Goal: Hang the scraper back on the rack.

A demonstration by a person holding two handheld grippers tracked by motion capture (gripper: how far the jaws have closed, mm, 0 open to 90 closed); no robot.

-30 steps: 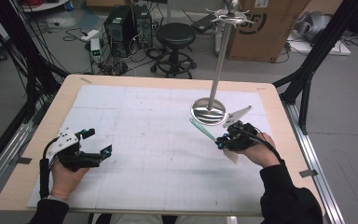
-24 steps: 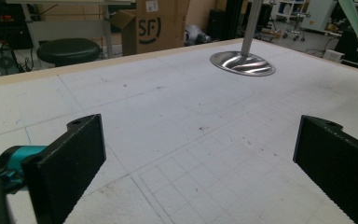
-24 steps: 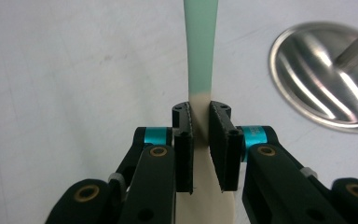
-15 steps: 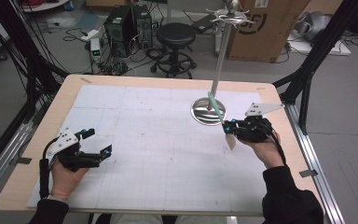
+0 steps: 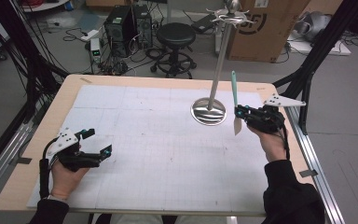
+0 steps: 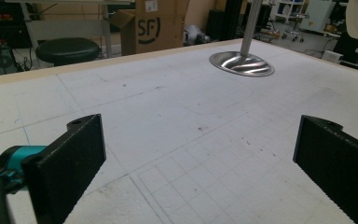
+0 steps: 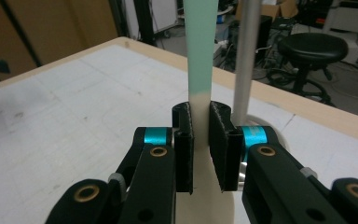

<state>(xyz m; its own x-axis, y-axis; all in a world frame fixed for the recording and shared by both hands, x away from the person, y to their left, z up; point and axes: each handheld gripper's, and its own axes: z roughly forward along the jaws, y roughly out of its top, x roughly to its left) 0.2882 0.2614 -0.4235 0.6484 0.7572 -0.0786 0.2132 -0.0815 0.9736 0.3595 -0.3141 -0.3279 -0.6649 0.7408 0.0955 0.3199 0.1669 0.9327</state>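
My right gripper [image 5: 240,113] [image 7: 200,140] is shut on a spatula [image 5: 234,91] with a teal handle and a cream blade. The spatula stands upright, handle up, blade hanging below the jaws. It is held just right of a metal stand [image 5: 218,56] with a round shiny base [image 5: 208,112] and hooks at its top [image 5: 230,13]. In the right gripper view the teal handle [image 7: 200,42] rises between the pads, with the stand's pole [image 7: 247,56] right behind it. My left gripper [image 5: 98,149] rests low at the table's front left, jaws wide apart over bare mat [image 6: 200,140].
A white gridded mat [image 5: 158,140] covers the wooden table [image 5: 70,93]. Behind the table stand a black stool [image 5: 177,35], a cardboard box [image 5: 265,28] and a computer tower [image 5: 121,23]. Black frame bars [image 5: 317,51] rise at the right edge.
My right gripper lifted the spatula and swung it from a slanted lie to upright, moving right and slightly up beside the stand. My left gripper stayed put.
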